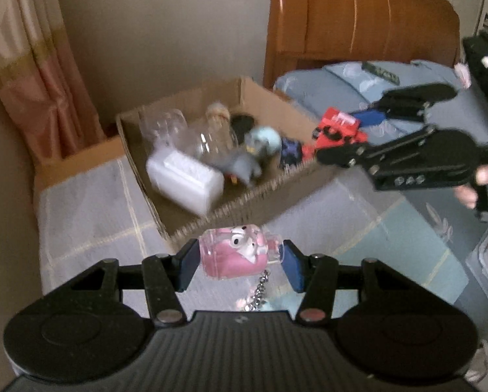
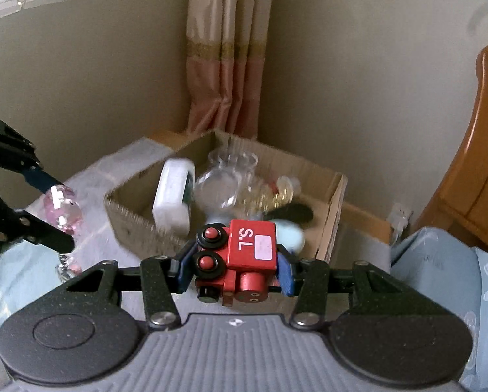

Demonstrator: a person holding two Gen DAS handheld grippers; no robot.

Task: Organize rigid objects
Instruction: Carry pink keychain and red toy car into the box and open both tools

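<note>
My left gripper [image 1: 240,261] is shut on a pink clear keychain charm [image 1: 240,253] with a cartoon face; its metal chain [image 1: 260,290] hangs below. I hold it just in front of the near wall of a cardboard box [image 1: 244,202]. My right gripper [image 2: 232,263] is shut on a red toy train [image 2: 240,258] marked "S.L", held above the box's near edge [image 2: 136,222]. In the left wrist view the right gripper [image 1: 338,140] holds the train [image 1: 337,130] over the box's right side. The left gripper [image 2: 51,209] with the charm [image 2: 62,209] shows at left.
The box holds a white case [image 1: 185,179], clear jars [image 1: 211,140], a grey and blue figure [image 1: 253,153] and a dark blue toy [image 1: 289,152]. It stands on a checked bedcover [image 1: 90,215]. A wooden headboard [image 1: 358,23], pillow [image 1: 341,81], curtain [image 1: 31,65] and wall surround it.
</note>
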